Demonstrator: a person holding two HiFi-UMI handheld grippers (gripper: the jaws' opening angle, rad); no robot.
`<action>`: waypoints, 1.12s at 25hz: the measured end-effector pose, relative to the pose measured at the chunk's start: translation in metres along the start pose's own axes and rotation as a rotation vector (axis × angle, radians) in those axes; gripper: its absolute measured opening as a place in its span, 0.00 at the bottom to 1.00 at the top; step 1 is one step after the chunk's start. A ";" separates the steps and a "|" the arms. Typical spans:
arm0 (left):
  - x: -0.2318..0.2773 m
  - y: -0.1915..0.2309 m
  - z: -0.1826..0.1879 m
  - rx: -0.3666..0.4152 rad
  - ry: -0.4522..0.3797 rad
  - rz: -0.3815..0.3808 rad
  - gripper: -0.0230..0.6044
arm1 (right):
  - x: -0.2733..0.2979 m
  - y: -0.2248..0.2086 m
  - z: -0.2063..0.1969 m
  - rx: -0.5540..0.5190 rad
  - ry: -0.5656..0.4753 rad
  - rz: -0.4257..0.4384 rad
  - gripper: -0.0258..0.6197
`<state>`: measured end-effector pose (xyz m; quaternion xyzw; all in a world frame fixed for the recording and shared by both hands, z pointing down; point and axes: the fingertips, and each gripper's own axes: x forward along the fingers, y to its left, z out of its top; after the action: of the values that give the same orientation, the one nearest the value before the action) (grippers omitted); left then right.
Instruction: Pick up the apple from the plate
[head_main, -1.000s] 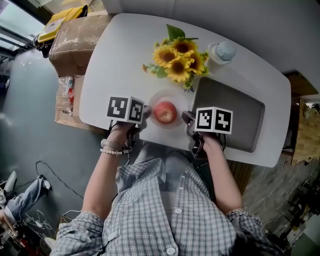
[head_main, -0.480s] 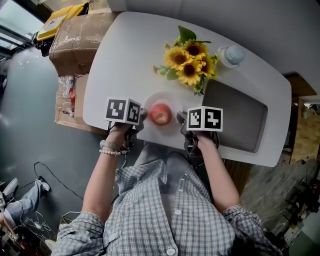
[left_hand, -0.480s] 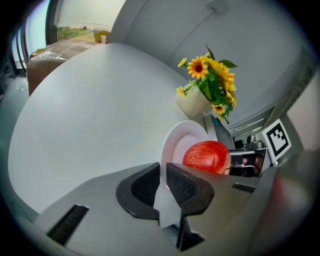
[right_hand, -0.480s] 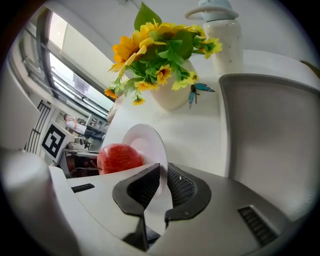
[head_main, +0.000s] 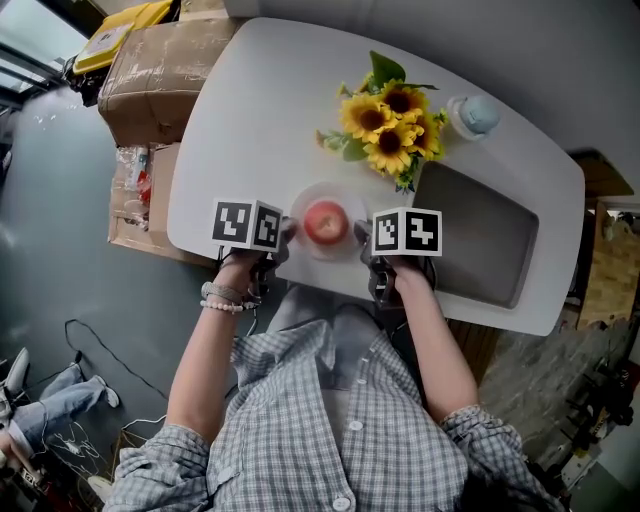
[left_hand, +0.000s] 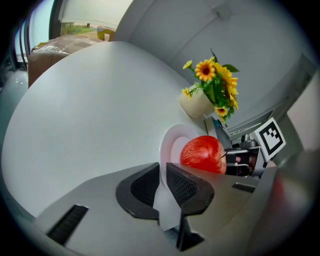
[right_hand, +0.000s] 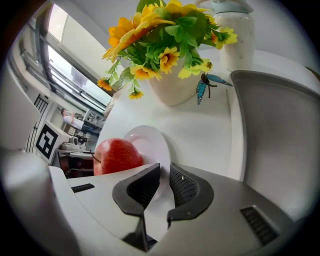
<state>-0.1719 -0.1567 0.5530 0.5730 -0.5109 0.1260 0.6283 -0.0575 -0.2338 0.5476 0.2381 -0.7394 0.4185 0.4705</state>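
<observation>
A red apple (head_main: 326, 222) sits on a small white plate (head_main: 303, 203) near the front edge of the white table (head_main: 250, 120). My left gripper (head_main: 287, 232) is at the plate's left side. In the left gripper view its jaws (left_hand: 162, 182) are shut on the plate's rim (left_hand: 170, 145), with the apple (left_hand: 202, 154) just beyond. My right gripper (head_main: 362, 236) is at the plate's right side. Its jaws (right_hand: 164, 182) hold the plate's rim (right_hand: 150, 142) between them, next to the apple (right_hand: 116, 156).
A pot of sunflowers (head_main: 388, 125) stands behind the plate, with a pale lidded jar (head_main: 474, 115) to its right. A grey tray (head_main: 478, 235) lies at the right. Cardboard boxes (head_main: 160, 65) sit on the floor to the left of the table.
My right gripper has moved left, up to the plate's right rim. The left gripper has stayed at the left rim. The apple has stayed on the plate.
</observation>
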 end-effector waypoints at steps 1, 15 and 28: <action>0.000 0.000 0.000 -0.003 -0.004 -0.007 0.11 | 0.001 0.000 0.000 0.001 0.001 -0.002 0.13; -0.012 0.006 0.008 0.015 -0.139 -0.005 0.14 | -0.003 0.006 0.012 -0.069 -0.169 0.005 0.13; -0.097 -0.037 0.036 0.350 -0.490 0.173 0.09 | -0.091 0.024 0.048 -0.249 -0.517 0.055 0.11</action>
<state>-0.2059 -0.1575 0.4488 0.6404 -0.6643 0.1233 0.3653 -0.0584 -0.2652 0.4467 0.2569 -0.8868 0.2625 0.2805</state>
